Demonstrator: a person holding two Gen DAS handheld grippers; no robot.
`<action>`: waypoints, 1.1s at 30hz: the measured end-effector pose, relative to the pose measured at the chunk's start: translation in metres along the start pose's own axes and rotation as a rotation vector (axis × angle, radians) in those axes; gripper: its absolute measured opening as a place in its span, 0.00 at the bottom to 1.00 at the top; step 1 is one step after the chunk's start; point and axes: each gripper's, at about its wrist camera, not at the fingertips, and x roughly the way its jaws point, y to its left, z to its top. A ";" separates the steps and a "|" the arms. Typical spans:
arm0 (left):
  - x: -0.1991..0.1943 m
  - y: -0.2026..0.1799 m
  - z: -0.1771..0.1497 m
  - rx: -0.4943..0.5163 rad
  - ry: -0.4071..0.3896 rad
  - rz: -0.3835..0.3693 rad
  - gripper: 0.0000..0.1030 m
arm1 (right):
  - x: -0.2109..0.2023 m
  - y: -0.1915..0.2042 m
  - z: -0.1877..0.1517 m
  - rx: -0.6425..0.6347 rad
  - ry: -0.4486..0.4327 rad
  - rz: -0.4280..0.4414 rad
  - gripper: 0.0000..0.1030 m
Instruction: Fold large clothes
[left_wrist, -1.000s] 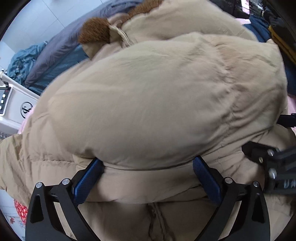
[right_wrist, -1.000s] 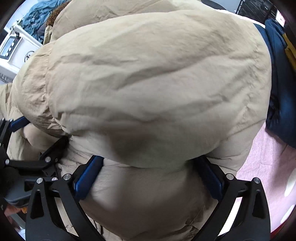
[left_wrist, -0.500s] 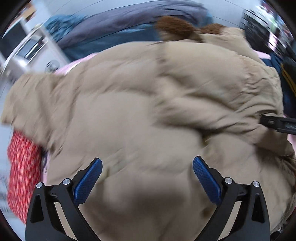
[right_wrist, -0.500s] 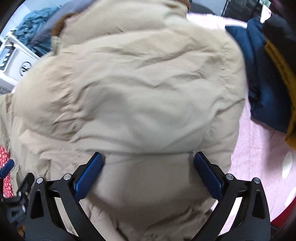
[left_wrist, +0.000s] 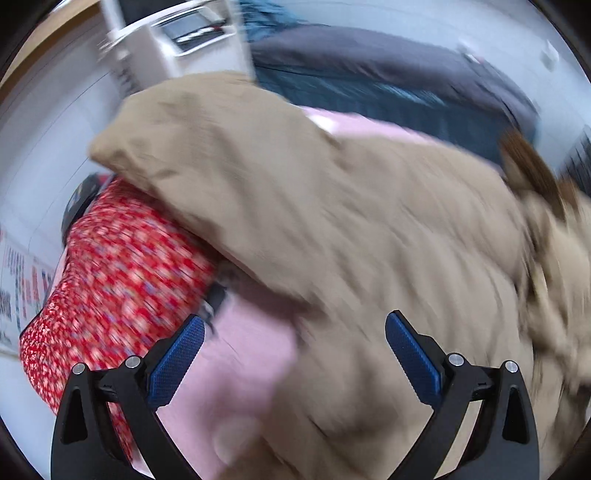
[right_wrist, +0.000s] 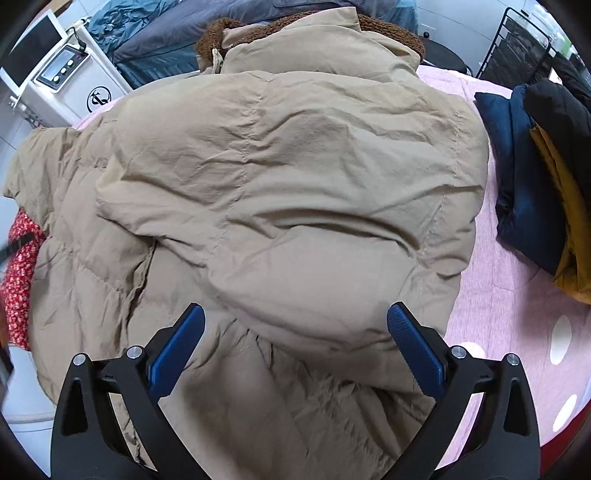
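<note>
A large beige puffer jacket (right_wrist: 280, 192) with a brown fleece collar (right_wrist: 384, 29) lies partly folded on a pink bed cover (right_wrist: 509, 302). My right gripper (right_wrist: 295, 347) is open and empty, above the jacket's near hem. My left gripper (left_wrist: 293, 360) is open and empty, over the jacket's left edge and the pink cover (left_wrist: 251, 362). The jacket's left sleeve (left_wrist: 207, 155) sticks out to the upper left in the blurred left wrist view.
A red floral garment (left_wrist: 122, 280) lies at the left, also showing in the right wrist view (right_wrist: 20, 266). Folded navy, black and mustard clothes (right_wrist: 535, 177) lie at the right. A white appliance (right_wrist: 70, 88) and grey-blue bedding (right_wrist: 155, 55) stand behind. A black wire rack (right_wrist: 524, 48) stands at the back right.
Both grippers have drawn back from the jacket's folded bulk. The left one has swung to the left, bringing the sleeve and red garment into view. The folded part now lies flat.
</note>
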 end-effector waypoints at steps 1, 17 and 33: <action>0.004 0.014 0.012 -0.051 -0.008 -0.006 0.93 | -0.004 -0.003 0.001 0.001 0.006 0.001 0.95; 0.064 0.113 0.104 -0.369 -0.023 -0.080 0.90 | -0.011 -0.005 -0.015 0.016 0.037 -0.031 0.95; 0.006 0.008 0.108 -0.103 -0.127 -0.255 0.08 | -0.018 -0.003 -0.015 0.022 0.001 -0.032 0.95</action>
